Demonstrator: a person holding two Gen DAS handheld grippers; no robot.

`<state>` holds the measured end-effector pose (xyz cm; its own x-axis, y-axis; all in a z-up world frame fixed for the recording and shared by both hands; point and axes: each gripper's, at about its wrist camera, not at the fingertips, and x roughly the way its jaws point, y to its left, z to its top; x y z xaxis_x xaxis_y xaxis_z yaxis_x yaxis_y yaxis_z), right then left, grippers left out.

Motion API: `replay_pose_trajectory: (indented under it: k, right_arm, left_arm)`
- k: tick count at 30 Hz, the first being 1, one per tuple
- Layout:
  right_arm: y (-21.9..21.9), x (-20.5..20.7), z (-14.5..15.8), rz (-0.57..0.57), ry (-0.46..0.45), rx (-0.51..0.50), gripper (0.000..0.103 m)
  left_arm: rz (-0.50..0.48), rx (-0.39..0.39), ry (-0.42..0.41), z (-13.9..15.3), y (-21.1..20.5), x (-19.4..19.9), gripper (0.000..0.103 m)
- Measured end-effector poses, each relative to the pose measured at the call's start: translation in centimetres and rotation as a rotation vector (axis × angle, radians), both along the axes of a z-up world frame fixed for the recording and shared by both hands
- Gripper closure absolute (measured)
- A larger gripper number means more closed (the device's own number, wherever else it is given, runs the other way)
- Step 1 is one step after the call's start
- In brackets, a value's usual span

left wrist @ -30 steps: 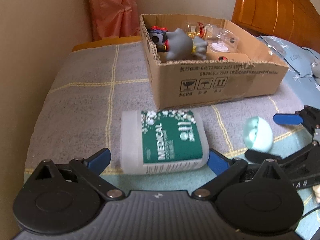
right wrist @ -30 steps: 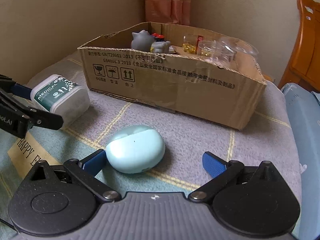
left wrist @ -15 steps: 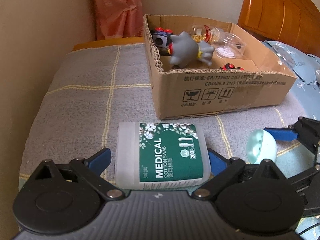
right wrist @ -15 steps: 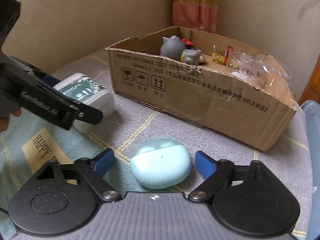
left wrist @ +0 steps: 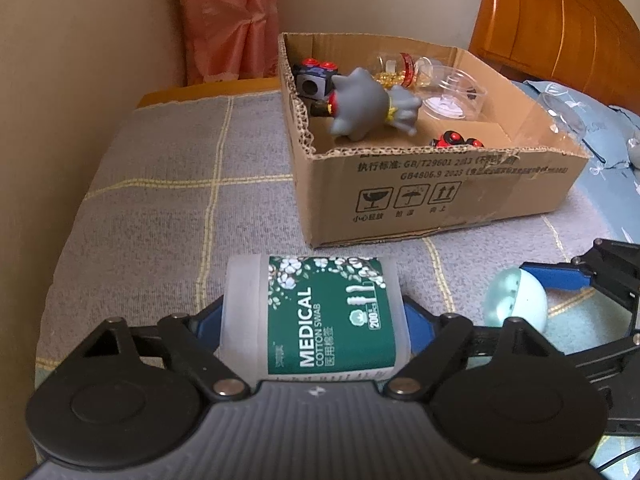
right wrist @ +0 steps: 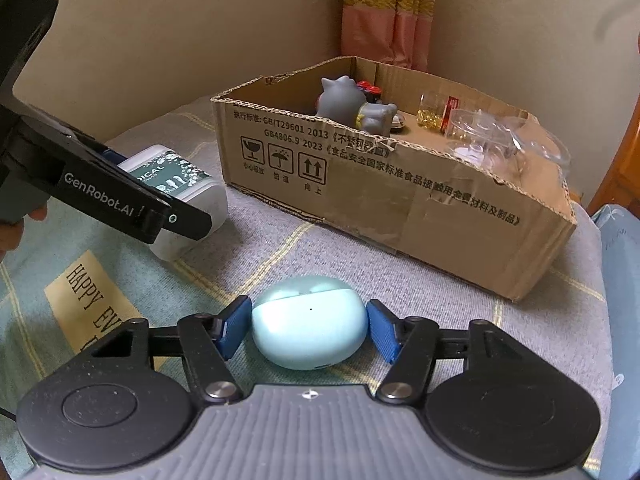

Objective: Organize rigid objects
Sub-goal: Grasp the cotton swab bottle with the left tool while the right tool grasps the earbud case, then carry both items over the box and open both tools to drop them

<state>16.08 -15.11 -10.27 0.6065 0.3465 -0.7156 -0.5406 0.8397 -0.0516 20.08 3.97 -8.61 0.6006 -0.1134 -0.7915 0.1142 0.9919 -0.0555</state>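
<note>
**Both grippers closing on loose items beside the box**

Grey checked blanket on a bed, cardboard box (left wrist: 436,196) near the wall already holding a grey toy (left wrist: 368,108) and clear containers — likely the drop-off spot. Left gripper (left wrist: 316,320) straddles the cotton swab tub (left wrist: 316,312) lying on its side; its jaws have just been closing, pads apparently touching the tub's ends — contact partly hidden. Right gripper (right wrist: 308,330) brackets the mint earbud case (right wrist: 310,332) on the blanket; jaws just closing, pads at its sides, seemingly touching.
</note>
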Motion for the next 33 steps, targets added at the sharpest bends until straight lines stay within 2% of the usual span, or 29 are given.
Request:
replay_pose_trajectory:
  k: [8,15,23,33]
  right_arm:
    - [0.2,0.1,0.1,0.012,-0.006,-0.019,0.037]
    - [-0.1,-0.1,0.4,0.012,0.009,-0.032,0.037]
    - [-1.0,-1.2,1.4,0.027,0.005,-0.046,0.037]
    - [-1.6,-2.1,2.9,0.033,-0.003,-0.042,0.037]
  left_arm:
    - [-0.013,-0.007,0.004,0.1,0.3,0.1,0.019]
    - [-0.078,0.007,0.021,0.8,0.2,-0.3,0.021]
    - [-0.157,0.040,0.025,2.3,-0.1,-1.4,0.021]
    - [-0.209,0.039,0.010,4.9,-0.4,-2.0,0.021]
